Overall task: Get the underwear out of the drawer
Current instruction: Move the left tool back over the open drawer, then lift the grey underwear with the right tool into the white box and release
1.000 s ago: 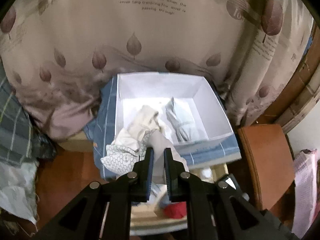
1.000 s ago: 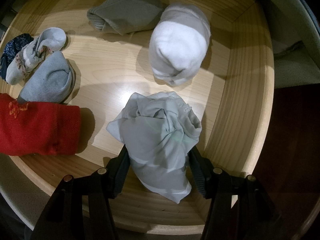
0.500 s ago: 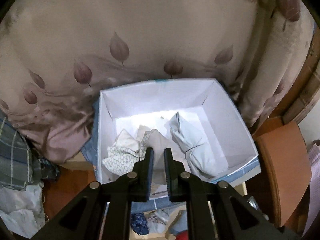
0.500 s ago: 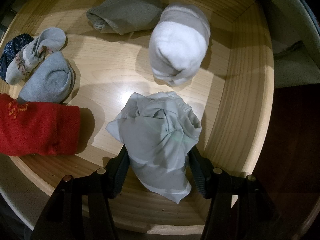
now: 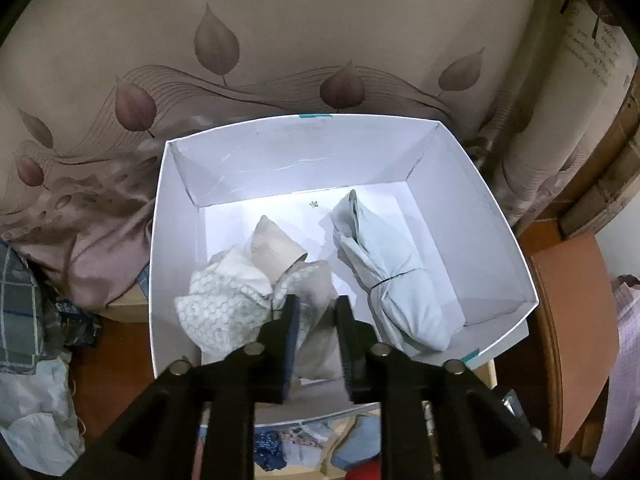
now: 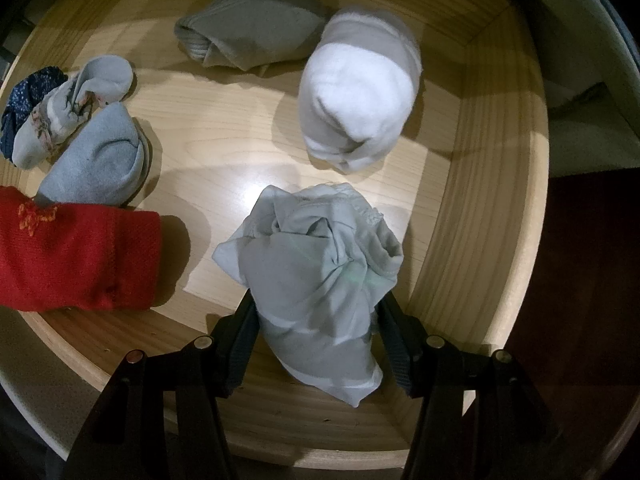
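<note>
— What have you got in your right hand?

— My right gripper (image 6: 316, 316) points straight down into the pale wooden drawer (image 6: 476, 216), and its black jaws are clenched on a crumpled bundle of pale grey-green underwear (image 6: 320, 272). The fabric is thin and soft, twisted into a knot at the top, with a lacy trim along its upper right edge. It bulges out between the pads and hangs past them toward the drawer's near wall.

— What else lies in that drawer?

— A rolled white and grey sock pair (image 6: 360, 108) just beyond the bundle, a ribbed grey-beige sock roll (image 6: 252, 32) at the back, a light blue sock ball (image 6: 100, 160) on the left beside a floral grey roll (image 6: 68, 116), and a red knitted piece with an orange motif (image 6: 76, 256) at the left edge.

— And your left hand?

— My left gripper (image 5: 316, 320) is over the white cardboard box (image 5: 496, 216), and its jaws are opening. A cream underwear bundle with a honeycomb print (image 5: 228, 304) and a beige band lies in the box's near left part; a fold of it sits between the pads, but they stand apart and I see no pinch on it.

— Anything else in the box?

— A pale blue-grey folded underwear roll (image 5: 392, 276) on the right, lying lengthwise on the box floor. Behind the box hangs a beige curtain with leaf prints (image 5: 280, 40).
</note>
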`<state>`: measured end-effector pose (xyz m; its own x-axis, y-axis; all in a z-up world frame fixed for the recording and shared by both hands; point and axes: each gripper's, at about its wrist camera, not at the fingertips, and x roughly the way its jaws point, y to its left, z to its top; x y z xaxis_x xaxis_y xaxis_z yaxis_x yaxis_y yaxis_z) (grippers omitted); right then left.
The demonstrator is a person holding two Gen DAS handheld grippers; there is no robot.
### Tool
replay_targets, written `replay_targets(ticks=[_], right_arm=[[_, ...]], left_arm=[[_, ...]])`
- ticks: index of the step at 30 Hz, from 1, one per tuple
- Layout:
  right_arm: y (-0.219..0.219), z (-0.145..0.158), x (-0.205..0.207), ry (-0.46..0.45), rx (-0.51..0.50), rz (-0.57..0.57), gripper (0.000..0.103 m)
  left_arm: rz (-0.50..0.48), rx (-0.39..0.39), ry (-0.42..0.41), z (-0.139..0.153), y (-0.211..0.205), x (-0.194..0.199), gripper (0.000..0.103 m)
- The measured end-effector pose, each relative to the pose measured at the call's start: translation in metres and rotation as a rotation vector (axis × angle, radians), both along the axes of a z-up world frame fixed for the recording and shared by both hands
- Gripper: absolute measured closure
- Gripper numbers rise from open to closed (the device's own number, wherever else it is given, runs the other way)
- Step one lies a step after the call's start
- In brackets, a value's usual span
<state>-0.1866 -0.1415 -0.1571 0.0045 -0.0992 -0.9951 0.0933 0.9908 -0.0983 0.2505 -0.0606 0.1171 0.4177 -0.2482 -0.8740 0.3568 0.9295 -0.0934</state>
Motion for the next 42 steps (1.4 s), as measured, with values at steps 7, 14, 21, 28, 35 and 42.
replay_targets(ticks=[7,14,21,28,35,42], right_arm=[[-0.001,0.002,0.001,0.009,-0.001,0.000,0.048],[0.002,0.000,0.006,0.038,-0.003,0.000,0.047],[0.002,-0.005,0.017,0.083,-0.005,0.007,0.043],[-0.001,-0.007,0.021,0.105,0.000,0.000,0.041],[0.003,-0.006,0.025,0.094,-0.008,-0.008,0.048],[0.010,-0.002,0.015,0.057,-0.032,0.009,0.054]], left_arm=[[0.042,-0.013,-0.081,0.021,0.018,-0.015,0.051],[0.052,-0.036,-0.091,0.034,0.044,-0.048,0.048],[0.018,-0.002,-0.061,0.012,0.065,-0.098,0.047],[0.029,0.025,0.026,-0.048,0.081,-0.136,0.047],[0.076,0.053,0.164,-0.123,0.085,-0.154,0.047],[0.116,0.092,0.247,-0.170,0.076,-0.157,0.047]])
